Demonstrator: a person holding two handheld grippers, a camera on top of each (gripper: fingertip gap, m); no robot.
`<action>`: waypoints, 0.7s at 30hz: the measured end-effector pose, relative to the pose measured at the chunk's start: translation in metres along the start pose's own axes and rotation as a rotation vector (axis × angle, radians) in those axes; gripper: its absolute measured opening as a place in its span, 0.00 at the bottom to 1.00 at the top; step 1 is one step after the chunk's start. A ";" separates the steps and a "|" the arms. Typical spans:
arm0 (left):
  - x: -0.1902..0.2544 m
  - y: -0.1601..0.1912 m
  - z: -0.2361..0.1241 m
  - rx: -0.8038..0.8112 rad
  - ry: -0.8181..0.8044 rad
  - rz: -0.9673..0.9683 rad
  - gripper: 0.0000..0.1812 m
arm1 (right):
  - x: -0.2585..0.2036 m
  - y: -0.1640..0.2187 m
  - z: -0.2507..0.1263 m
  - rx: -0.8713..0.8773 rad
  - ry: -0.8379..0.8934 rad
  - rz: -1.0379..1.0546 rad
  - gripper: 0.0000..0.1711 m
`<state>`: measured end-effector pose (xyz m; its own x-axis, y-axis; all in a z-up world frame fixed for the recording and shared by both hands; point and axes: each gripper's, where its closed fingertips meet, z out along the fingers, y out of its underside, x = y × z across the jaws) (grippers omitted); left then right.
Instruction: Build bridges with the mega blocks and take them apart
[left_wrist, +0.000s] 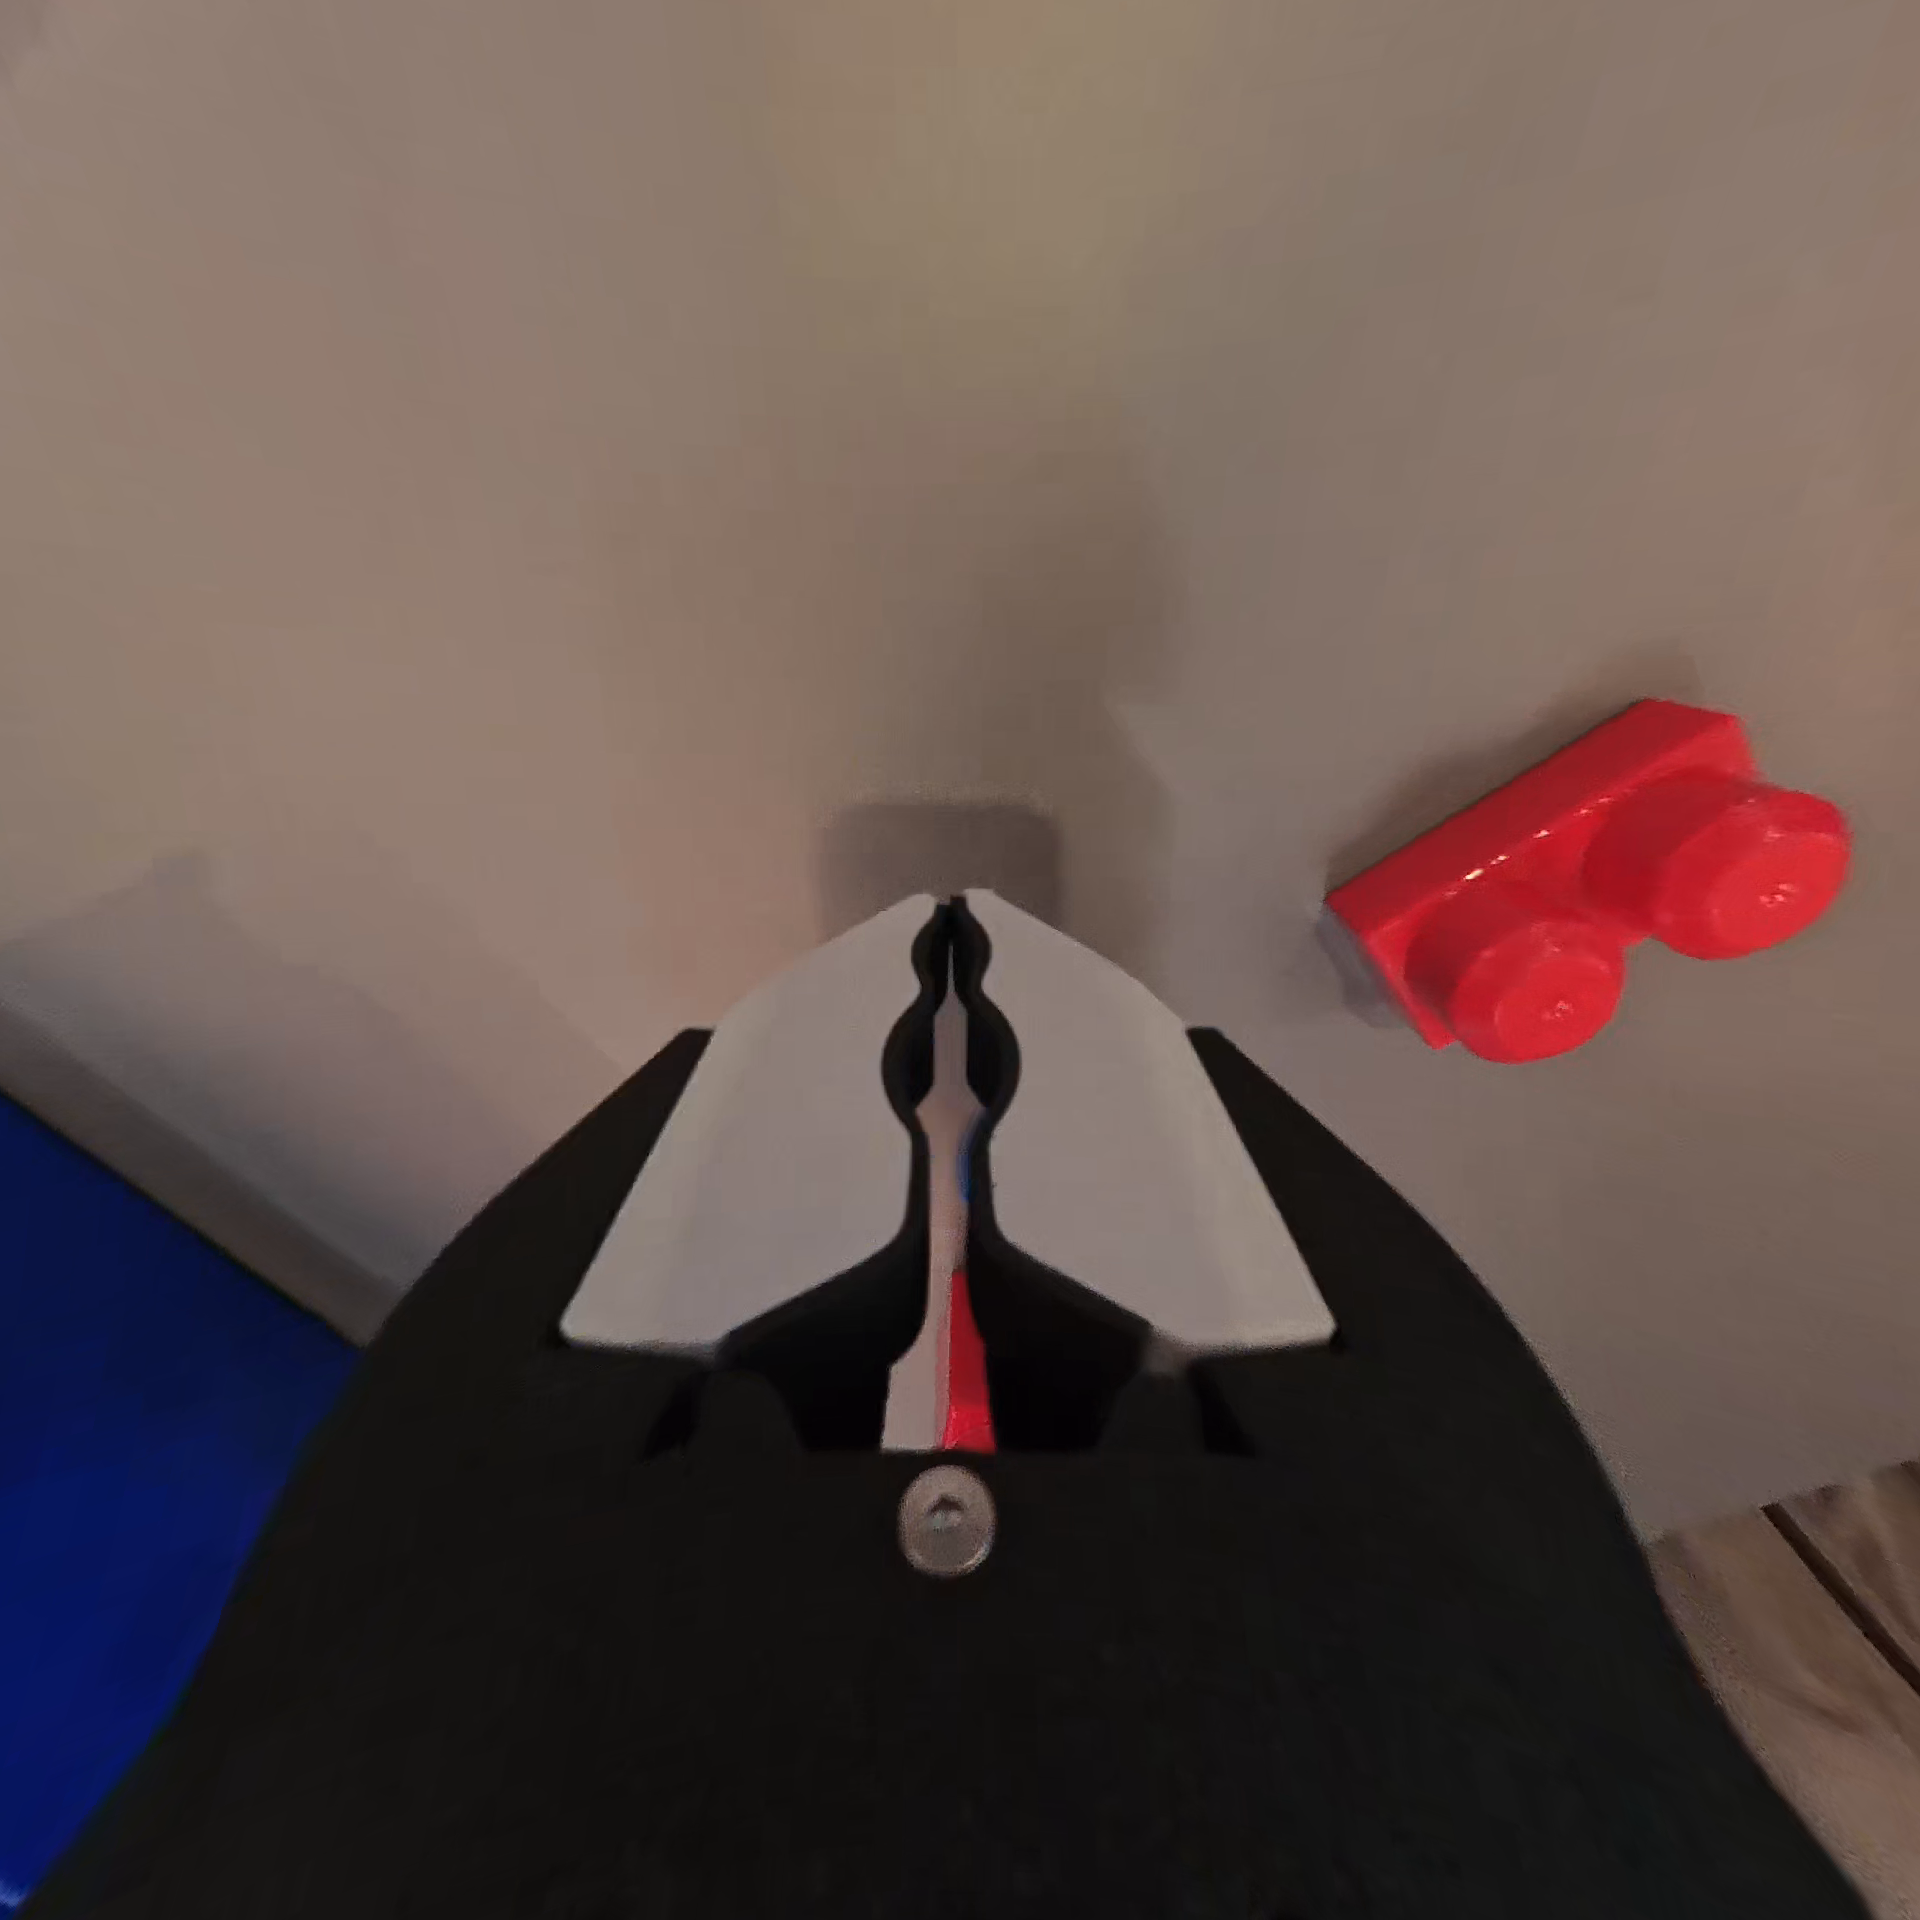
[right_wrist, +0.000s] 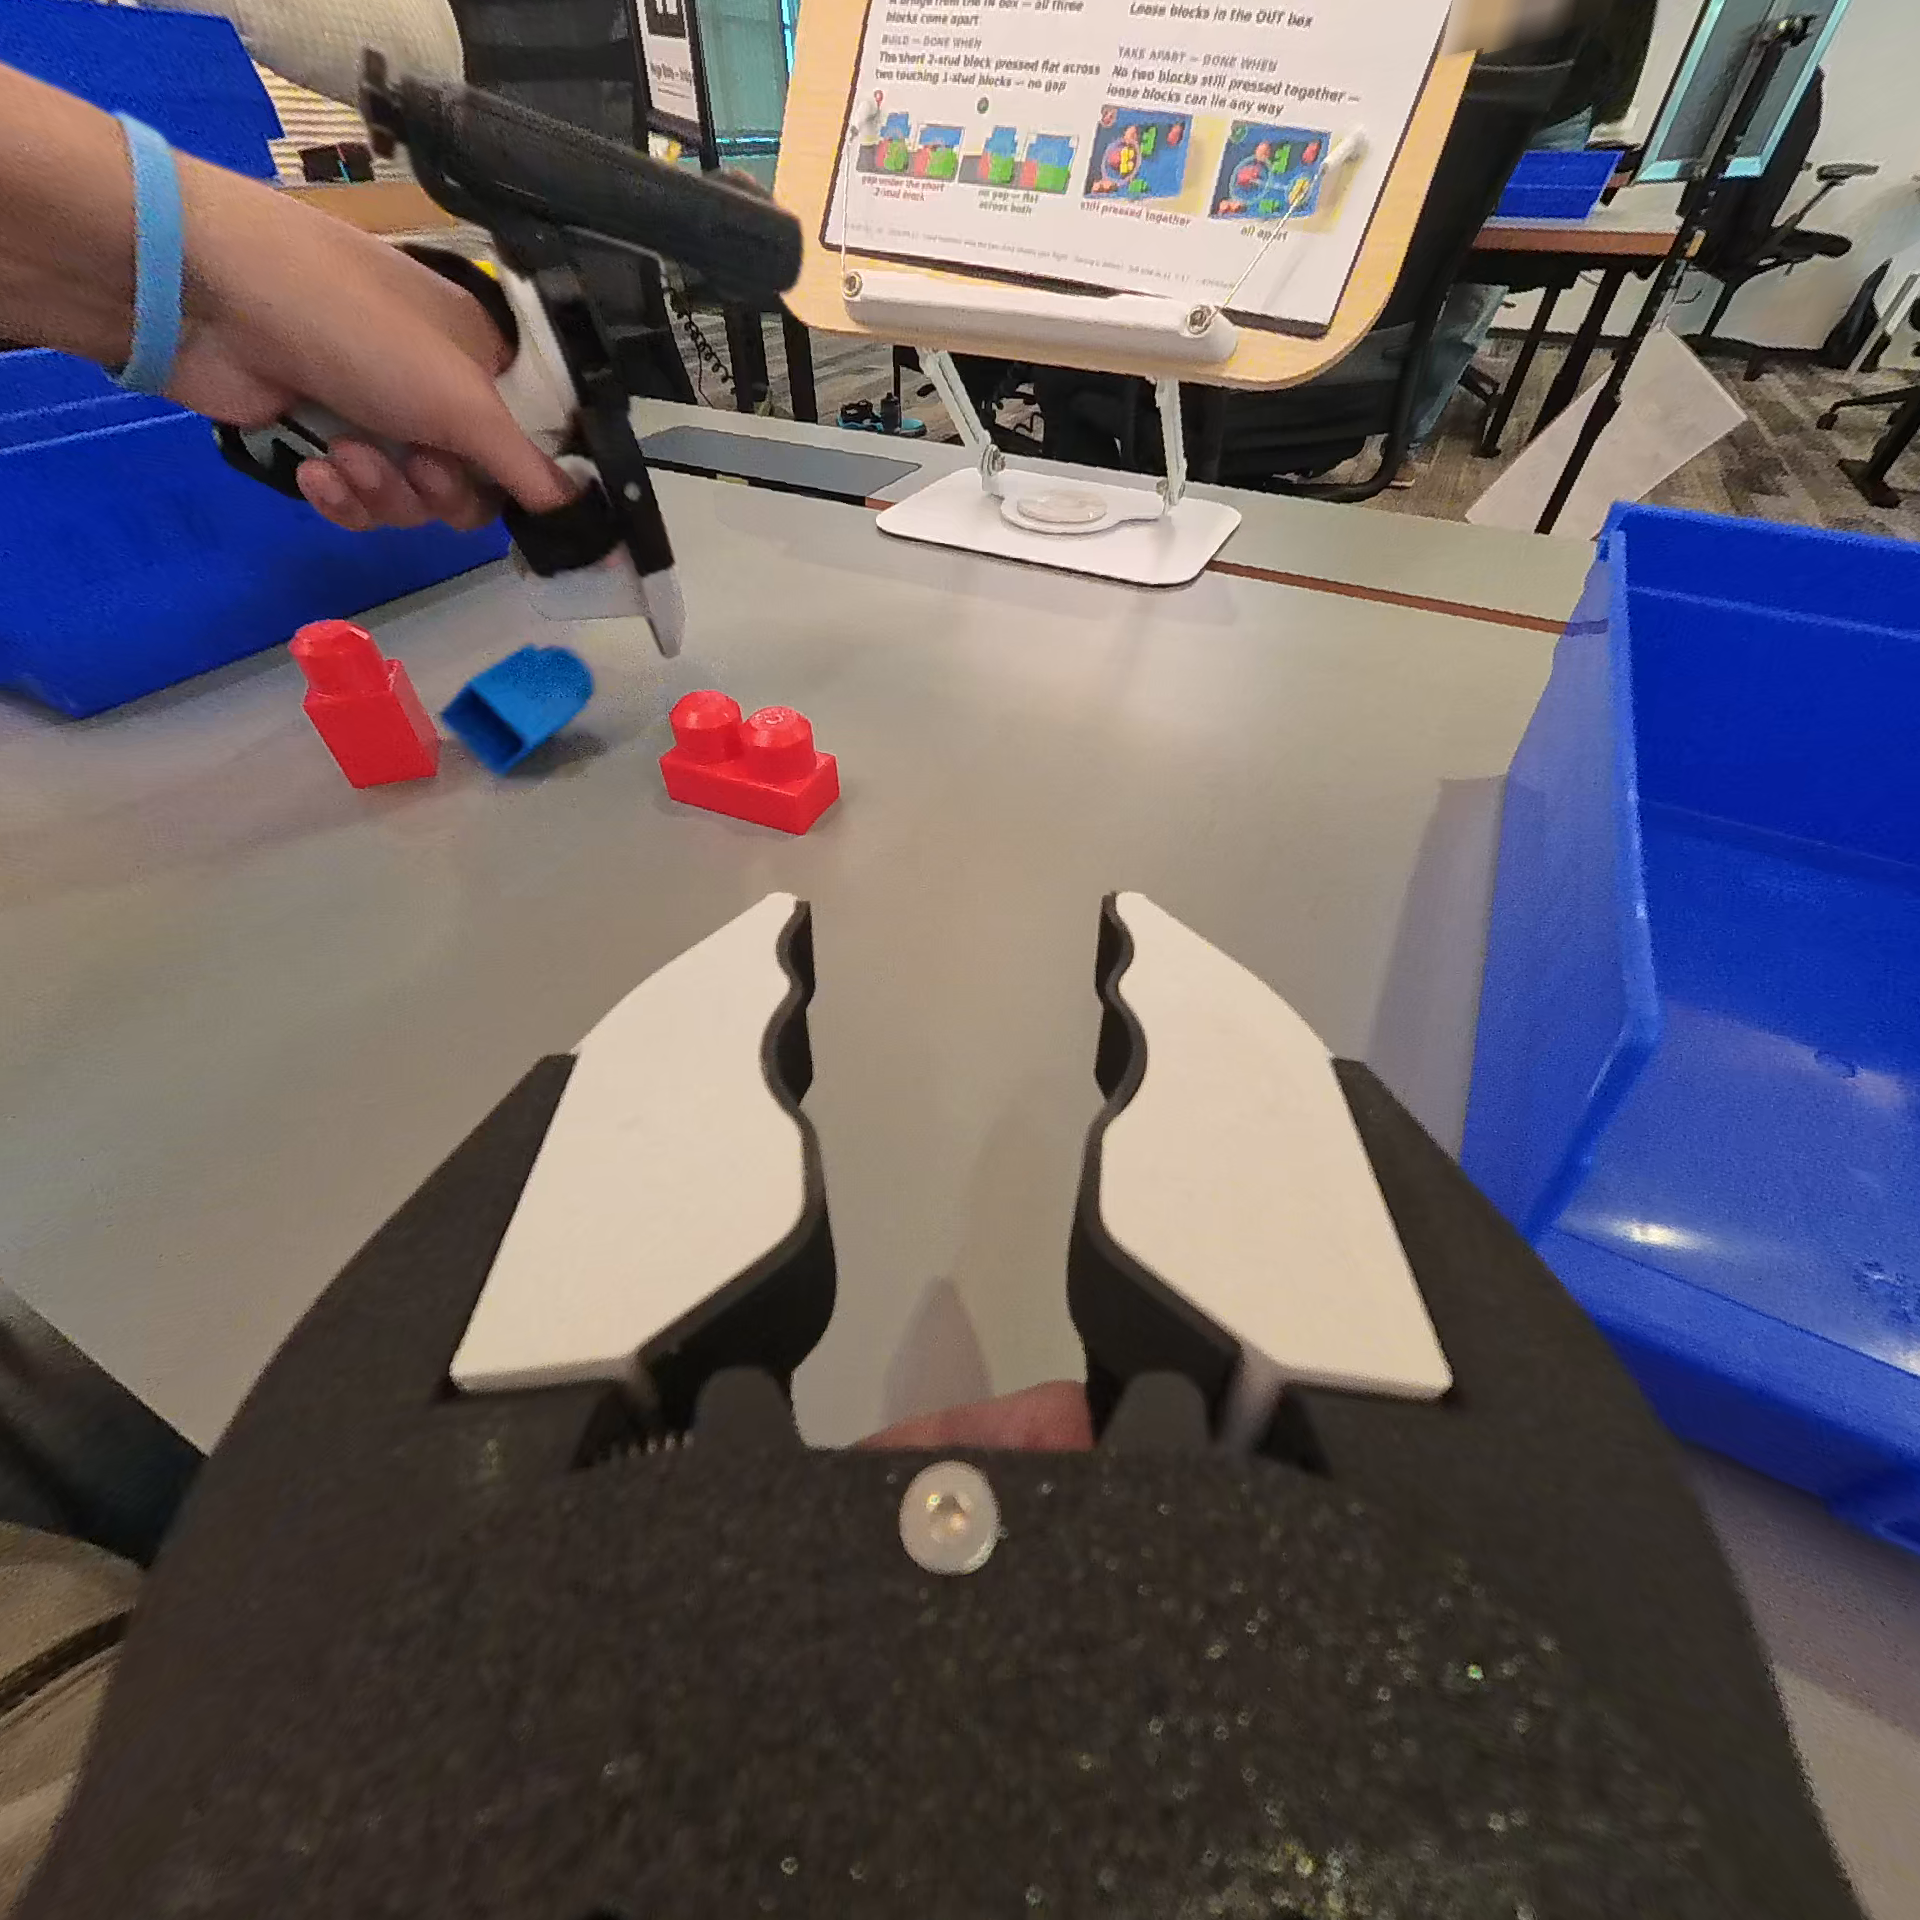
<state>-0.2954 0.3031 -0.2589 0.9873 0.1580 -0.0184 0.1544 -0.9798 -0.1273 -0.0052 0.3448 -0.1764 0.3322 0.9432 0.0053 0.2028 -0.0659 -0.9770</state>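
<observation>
A red two-stud block (right_wrist: 750, 764) stands upright on the grey table (right_wrist: 1039, 727); it also shows in the left wrist view (left_wrist: 1590, 894), to the right of my left gripper. A blue one-stud block (right_wrist: 516, 707) lies tipped on its side next to an upright red one-stud block (right_wrist: 364, 707). My left gripper (left_wrist: 951, 904) is shut with nothing between its pads. In the right wrist view it (right_wrist: 660, 623) hangs just above the table, right of the blue block. My right gripper (right_wrist: 951, 914) is open and empty, low over the table nearer to me.
A blue bin (right_wrist: 1714, 935) stands at the right edge of the table and another blue bin (right_wrist: 104, 582) at the left, also in the left wrist view (left_wrist: 125, 1455). A white stand (right_wrist: 1060, 509) with an instruction sheet stands at the far side. The tips of one gripper are about 30 cm away from the tips of the other. About 12 cm separates my left fingertips from the red two-stud block (right_wrist: 750, 764).
</observation>
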 end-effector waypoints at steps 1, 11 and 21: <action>-0.001 -0.002 -0.003 0.029 -0.003 0.008 0.00 | 0.000 0.000 0.000 0.000 0.000 0.000 0.30; 0.013 0.014 -0.045 0.193 0.154 -0.011 0.00 | -0.001 0.001 0.001 -0.004 0.000 -0.008 0.30; 0.077 0.117 -0.124 0.794 0.159 0.190 0.31 | -0.001 0.004 0.003 -0.013 0.001 -0.017 0.30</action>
<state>-0.1967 0.1854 -0.1518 0.9966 -0.0791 0.0229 -0.0293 -0.6008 -0.7989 -0.0072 0.3442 -0.1810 0.3296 0.9439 0.0224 0.2204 -0.0538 -0.9739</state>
